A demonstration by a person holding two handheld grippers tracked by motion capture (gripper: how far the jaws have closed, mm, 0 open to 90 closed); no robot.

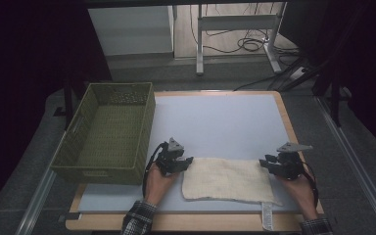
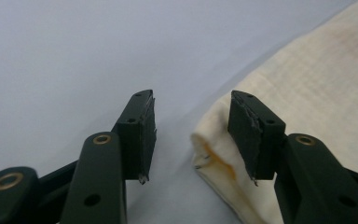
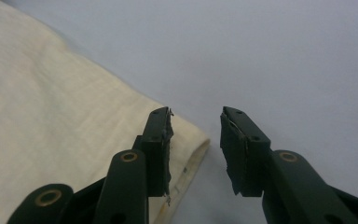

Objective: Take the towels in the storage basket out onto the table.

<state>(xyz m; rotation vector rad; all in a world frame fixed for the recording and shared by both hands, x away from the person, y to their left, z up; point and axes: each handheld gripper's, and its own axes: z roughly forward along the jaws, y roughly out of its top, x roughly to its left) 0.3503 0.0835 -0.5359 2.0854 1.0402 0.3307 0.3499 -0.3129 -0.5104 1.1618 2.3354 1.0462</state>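
The left black two-jaw gripper (image 1: 187, 162) and the right black two-jaw gripper (image 1: 265, 163) each carry a grey three-cornered plate on top, brass-coloured rivets on the arms, worn dark pads (image 2: 145, 135) and a trailing black cable. Both sleeves are plaid.

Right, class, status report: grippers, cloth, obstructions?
Left gripper open, right gripper open, one at each far corner. Cream cloth flat, folded, unheld. Green basket aside, nothing blocking.

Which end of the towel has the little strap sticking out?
The end by the right gripper. The folded cream towel has a pale strap hanging off its near corner there; the end by the left gripper has none.
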